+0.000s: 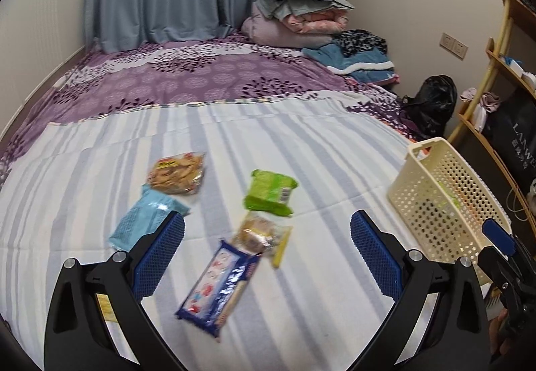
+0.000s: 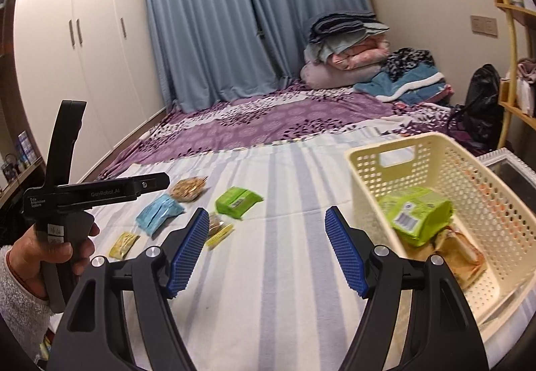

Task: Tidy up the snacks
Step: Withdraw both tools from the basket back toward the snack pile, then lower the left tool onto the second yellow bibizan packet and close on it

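Observation:
Several snack packs lie on the striped blanket (image 1: 301, 143): a cookie bag (image 1: 176, 176), a light blue pack (image 1: 147, 223), a green pack (image 1: 271, 191), a clear pack (image 1: 261, 237) and a long blue pack (image 1: 217, 287). My left gripper (image 1: 268, 227) hovers open over them, holding nothing. At the right stands a cream perforated basket (image 1: 435, 203). My right gripper (image 2: 266, 220) is open and empty just left of the basket (image 2: 432, 153). In the basket lie another green pack (image 2: 418, 213) and an orange-brown pack (image 2: 462, 257). A small yellow sachet (image 2: 124, 245) lies near the front edge.
A person's hand (image 2: 50, 253) in a fluffy sleeve holds the left tool. Folded bedding (image 1: 301, 9) and clothes are piled at the far end of the purple bed. A white wardrobe (image 2: 83, 52) stands left, a wooden shelf (image 1: 502, 69) right, and a black bag (image 1: 432, 103) beside it.

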